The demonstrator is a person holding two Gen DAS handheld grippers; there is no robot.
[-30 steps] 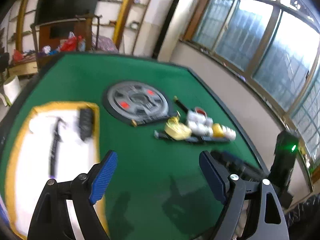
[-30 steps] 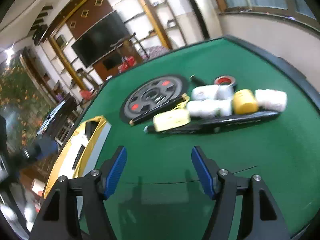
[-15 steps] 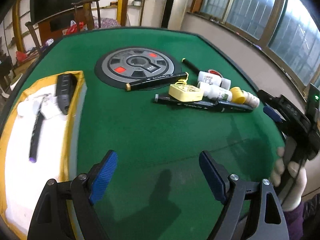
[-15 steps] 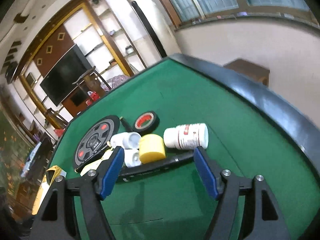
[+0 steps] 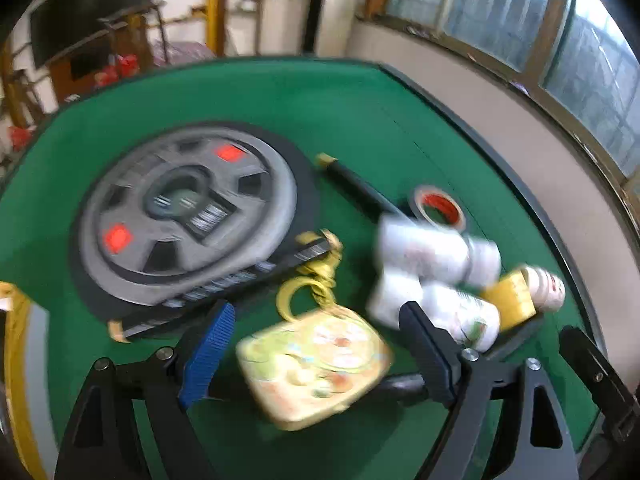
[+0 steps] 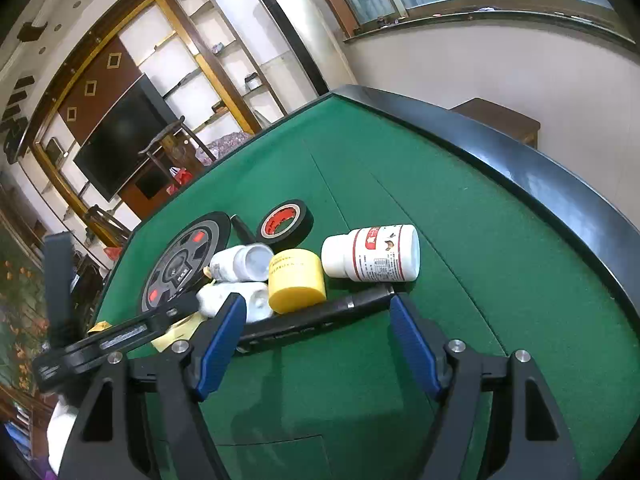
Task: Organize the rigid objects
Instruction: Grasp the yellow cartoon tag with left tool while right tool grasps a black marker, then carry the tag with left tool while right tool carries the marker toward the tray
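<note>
A pale yellow case with a ring and chain [image 5: 316,364] lies on the green table between the jaws of my open left gripper [image 5: 316,356]; contact is not clear. Beside it are white bottles [image 5: 424,252], a yellow jar [image 5: 508,300] and a black tape roll [image 5: 438,208]. My right gripper [image 6: 316,340] is open and empty, just short of a long black marker [image 6: 312,320]. Behind the marker lie the yellow jar [image 6: 296,276], a white labelled bottle [image 6: 372,254], two more white bottles [image 6: 240,262] and the tape roll [image 6: 286,222].
A grey and black round disc [image 5: 188,212] lies left of the pile, with a black marker [image 5: 224,284] along its near edge. The yellow-rimmed tray edge [image 5: 16,360] shows at far left. The table's black raised rim [image 6: 520,168] runs on the right.
My left gripper has moved forward and down, so the yellow case now sits between its jaws. My right gripper has moved closer to the black marker and the jars.
</note>
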